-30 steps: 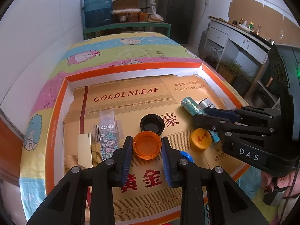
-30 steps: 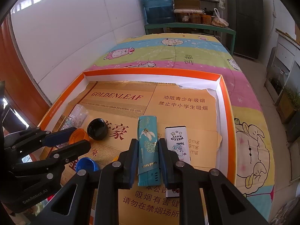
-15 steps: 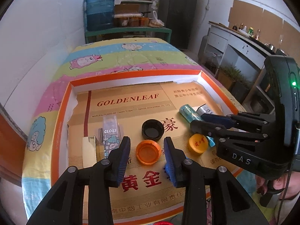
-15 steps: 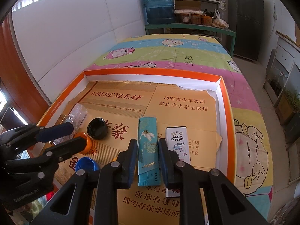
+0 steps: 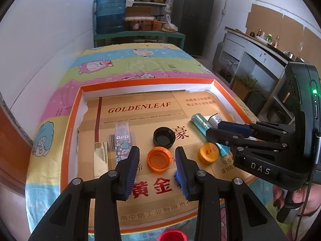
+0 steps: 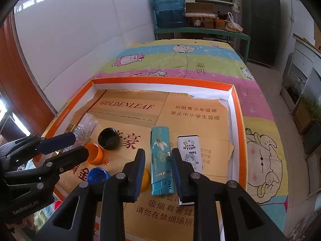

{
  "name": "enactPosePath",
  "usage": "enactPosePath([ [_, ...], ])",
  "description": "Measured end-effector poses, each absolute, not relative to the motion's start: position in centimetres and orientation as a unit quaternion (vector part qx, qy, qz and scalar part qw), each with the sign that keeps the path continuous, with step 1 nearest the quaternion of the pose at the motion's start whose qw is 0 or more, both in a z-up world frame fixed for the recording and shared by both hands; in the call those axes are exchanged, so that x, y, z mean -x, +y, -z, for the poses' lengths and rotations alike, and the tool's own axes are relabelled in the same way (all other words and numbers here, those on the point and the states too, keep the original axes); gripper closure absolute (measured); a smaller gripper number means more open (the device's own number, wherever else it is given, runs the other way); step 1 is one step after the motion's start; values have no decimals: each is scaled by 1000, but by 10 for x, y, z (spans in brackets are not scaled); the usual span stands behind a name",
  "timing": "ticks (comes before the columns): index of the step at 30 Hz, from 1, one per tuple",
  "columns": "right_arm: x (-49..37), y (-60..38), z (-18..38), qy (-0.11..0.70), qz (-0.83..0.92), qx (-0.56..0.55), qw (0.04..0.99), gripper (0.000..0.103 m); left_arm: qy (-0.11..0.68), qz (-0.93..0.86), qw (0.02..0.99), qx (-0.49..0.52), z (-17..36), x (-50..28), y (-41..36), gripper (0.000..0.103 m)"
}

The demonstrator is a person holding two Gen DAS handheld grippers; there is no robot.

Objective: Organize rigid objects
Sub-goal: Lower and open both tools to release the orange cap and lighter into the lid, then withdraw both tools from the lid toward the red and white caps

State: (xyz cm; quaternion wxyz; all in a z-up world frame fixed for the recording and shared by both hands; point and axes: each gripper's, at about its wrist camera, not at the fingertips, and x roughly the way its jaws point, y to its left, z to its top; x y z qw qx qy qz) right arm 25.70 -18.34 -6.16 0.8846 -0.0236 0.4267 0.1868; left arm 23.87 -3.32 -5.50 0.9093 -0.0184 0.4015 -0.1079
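two hand-held grippers hang over a shallow orange-rimmed tray (image 5: 70,120) lined with gold cardboard, which sits on a cartoon-print bedspread (image 5: 128,64).

the left gripper (image 5: 157,158) has its jaws parted around an orange cap (image 5: 159,159) that lies open side up on the cardboard; both pads stand clear of the cap, so it is not held. taking that orange cap as the landmark: a black cap (image 5: 164,137) lies just beyond it, a yellow-orange cap (image 5: 209,152) lies to its right, a blue cap (image 6: 98,175) sits near it on the camera side, and a clear gloss packet (image 5: 122,138) and a gold foil strip (image 5: 101,160) lie to its left.

the right gripper (image 6: 158,161) is opening its jaws. a teal lighter (image 6: 161,160) lies flat between them, lengthwise along the fingers, with a sliver of gap on each side, so the pads no longer press it. the lighter is well to the right of the orange cap, and a white hello kitty box (image 6: 189,152) lies just beside the lighter, farther right still.
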Motion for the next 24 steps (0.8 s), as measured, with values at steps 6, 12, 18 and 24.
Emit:
enactPosePath([
  [6, -251, -185, 56, 425, -182, 20, 887, 76, 399, 107, 910, 23, 51, -229, -30, 65],
  [12, -242, -187, 50, 422, -179, 18, 889, 76, 398, 105, 911, 27, 47, -220, -27, 65],
  [18, -229, -188, 43, 418, -178, 18, 891, 76, 395, 104, 912, 29, 42, -208, -26, 65],
  [24, -220, -195, 37, 415, -175, 5, 893, 76, 389, 102, 915, 26, 35, -193, -26, 65],
])
